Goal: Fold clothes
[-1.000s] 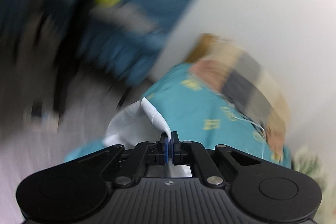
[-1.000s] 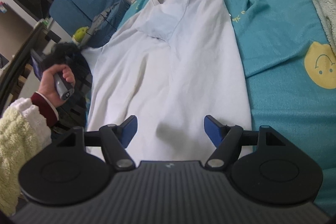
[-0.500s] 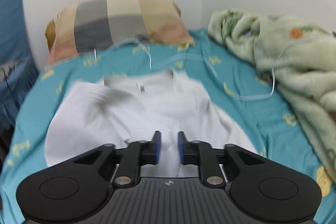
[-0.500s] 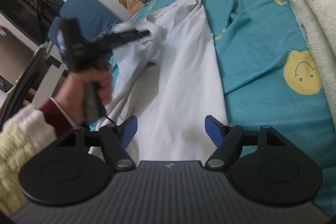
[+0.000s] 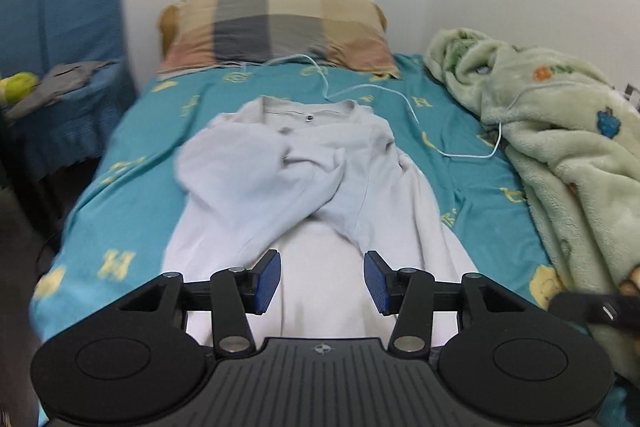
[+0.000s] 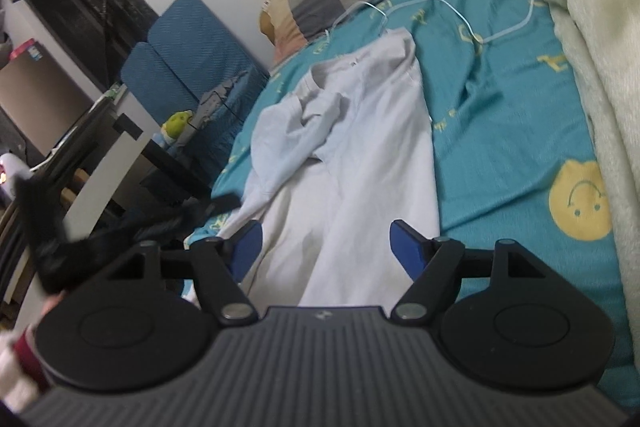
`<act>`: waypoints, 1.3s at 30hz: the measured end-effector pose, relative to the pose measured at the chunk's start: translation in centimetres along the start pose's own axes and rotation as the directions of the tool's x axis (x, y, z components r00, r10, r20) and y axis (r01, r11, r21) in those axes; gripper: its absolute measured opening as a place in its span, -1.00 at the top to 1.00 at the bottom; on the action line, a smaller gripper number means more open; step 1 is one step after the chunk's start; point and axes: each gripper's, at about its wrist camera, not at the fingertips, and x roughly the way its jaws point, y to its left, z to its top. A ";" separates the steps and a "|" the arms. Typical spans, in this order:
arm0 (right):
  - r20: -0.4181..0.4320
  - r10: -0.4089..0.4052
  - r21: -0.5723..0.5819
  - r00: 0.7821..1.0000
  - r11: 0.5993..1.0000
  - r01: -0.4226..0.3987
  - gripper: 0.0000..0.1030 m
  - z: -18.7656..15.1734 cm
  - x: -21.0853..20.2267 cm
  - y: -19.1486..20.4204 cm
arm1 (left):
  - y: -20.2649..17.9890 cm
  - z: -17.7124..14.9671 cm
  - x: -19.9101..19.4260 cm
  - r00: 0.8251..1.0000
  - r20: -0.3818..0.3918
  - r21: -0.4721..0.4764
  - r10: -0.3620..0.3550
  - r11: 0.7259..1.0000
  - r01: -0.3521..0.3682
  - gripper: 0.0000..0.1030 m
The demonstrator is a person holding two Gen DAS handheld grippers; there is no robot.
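White shirt (image 5: 320, 195) lies lengthwise on the bed, on a teal sheet (image 5: 132, 187) printed with yellow figures, its collar toward the checked pillow (image 5: 276, 27) at the head. One sleeve (image 5: 248, 183) is folded across the chest, its end lying over the middle of the garment; the lower body of the shirt runs down toward both cameras.

The left gripper (image 5: 322, 281) hovers over the lower part of the shirt, its jaws opening, with nothing pinched between the blue pads (image 5: 268, 281). The right gripper (image 6: 326, 249) stands wide apart over the hem area, also empty, the fabric showing between its fingers without touching them.

A thin white cable (image 5: 400, 103) trails over the sheet between the collar and a pale green fleece blanket (image 5: 560, 147) bunched along the wall side. Beside the bed stands a blue chair (image 6: 188, 55) with grey cloth (image 5: 64, 83) on its seat.
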 end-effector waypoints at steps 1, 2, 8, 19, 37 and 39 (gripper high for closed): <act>0.003 0.006 -0.007 1.000 1.000 -0.006 -0.42 0.1 -0.2 0.2 | -0.1 -0.4 -1.2 1.000 0.002 -0.016 0.006 1.000 -0.006 0.05; 0.004 0.017 -0.015 1.000 1.000 -0.017 -0.42 0.1 -0.5 0.5 | -0.2 -0.9 -2.2 1.000 0.008 -0.031 0.010 0.999 -0.010 0.05; -0.015 0.089 -0.034 0.996 0.995 -0.089 -0.42 2.4 -0.3 3.0 | 1.0 -2.5 -5.3 0.999 0.039 -0.093 0.013 0.996 -0.009 0.03; -0.109 0.071 -0.008 0.992 0.997 -0.072 -0.42 13.9 21.3 6.7 | 6.6 -3.7 -1.4 0.998 -0.007 -0.149 0.059 0.987 -0.060 0.00; 0.075 0.005 -0.100 0.997 0.995 0.003 0.89 16.8 29.9 6.8 | 8.5 -4.4 1.4 0.999 -0.037 -0.171 0.027 0.985 -0.033 0.00; 0.129 -0.032 -0.086 0.991 0.995 0.044 0.90 17.6 28.5 6.2 | 8.4 -4.4 0.9 0.999 -0.028 -0.176 0.016 0.984 -0.021 0.00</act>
